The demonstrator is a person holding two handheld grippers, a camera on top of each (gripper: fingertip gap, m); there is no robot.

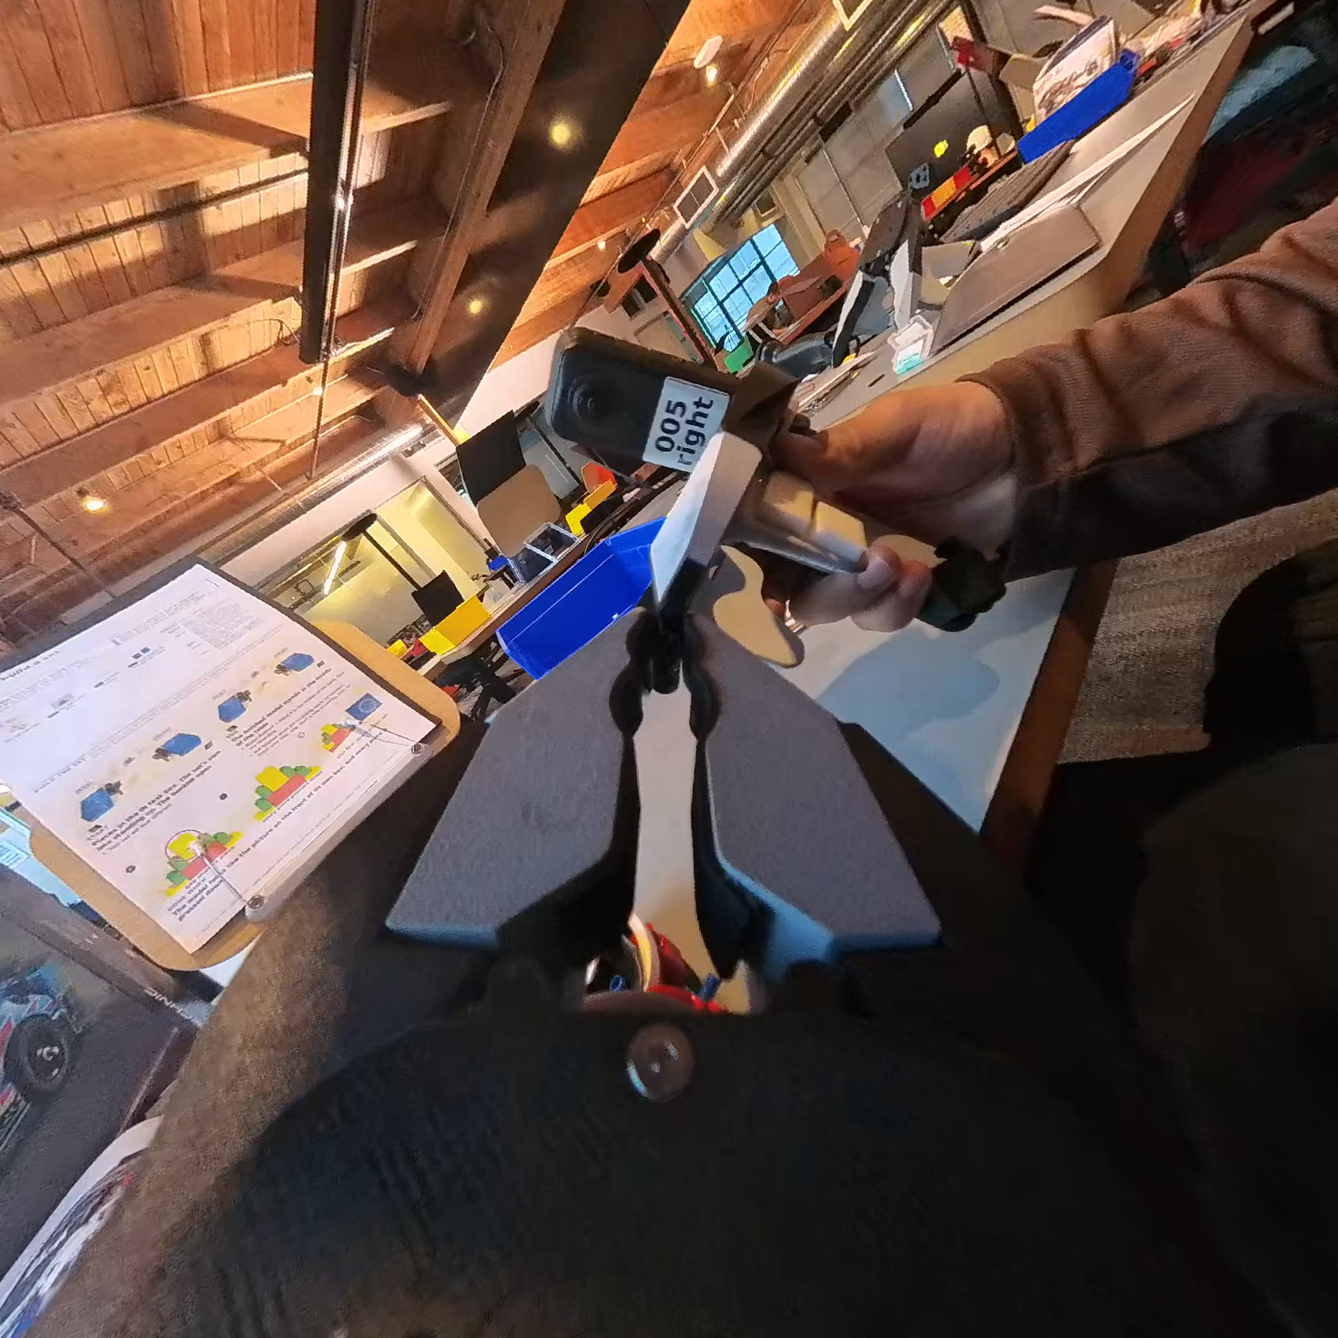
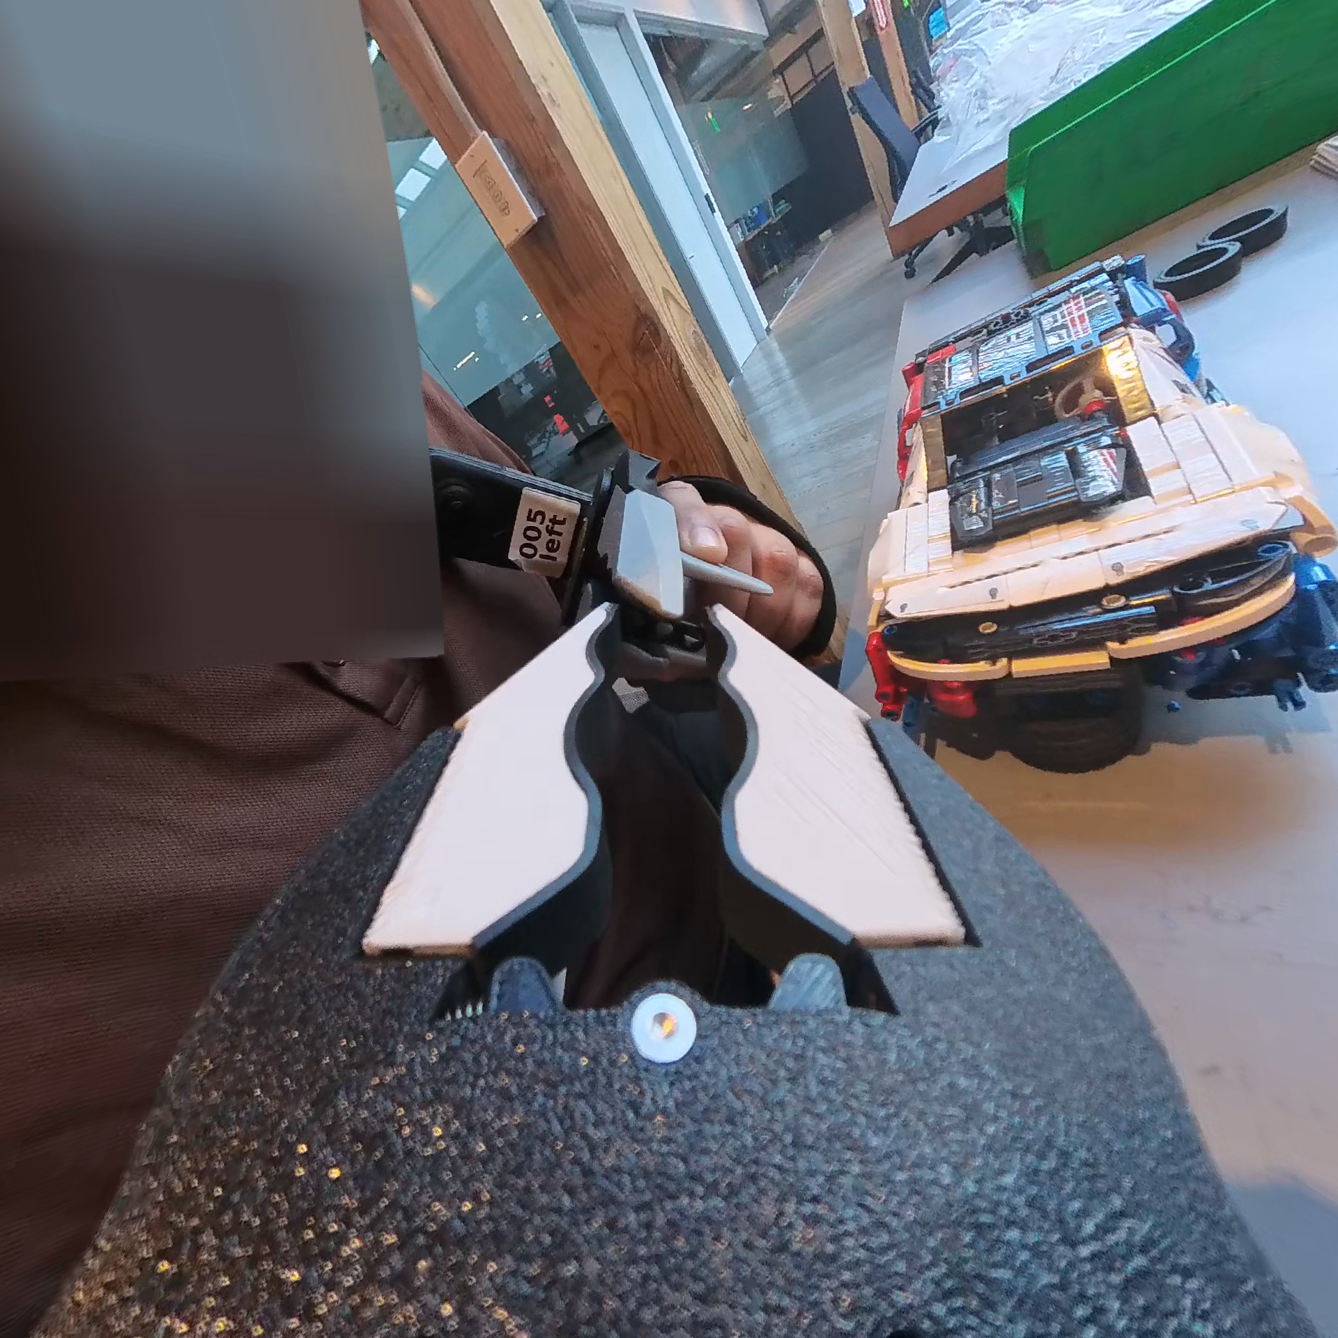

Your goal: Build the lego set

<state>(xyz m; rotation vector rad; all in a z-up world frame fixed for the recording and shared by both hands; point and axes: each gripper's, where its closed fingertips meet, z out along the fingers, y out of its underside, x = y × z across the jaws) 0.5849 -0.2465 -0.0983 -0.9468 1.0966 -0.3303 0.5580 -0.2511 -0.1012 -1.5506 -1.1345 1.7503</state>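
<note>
Left gripper point(image 1: 662, 670) pinches a small black piece point(image 1: 660, 662) at its tips, jaws nearly closed. Right gripper point(image 2: 659, 637) stands partly open around the same piece point(image 2: 662, 648), tip to tip. Car point(image 2: 1086, 521) lies right of the right jaws (long axis running away), nearer that hand.

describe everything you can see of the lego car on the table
The lego car shows only in the right wrist view, sitting on the pale table to the right of both grippers, touched by neither. It looks like plastic brick: mostly white panels, a dark open cabin and engine area, red and blue parts at the edges. It rests upright, looks unfinished, one black wheel visible beneath. Two loose black tyres lie beyond it, near a green bin.
</note>
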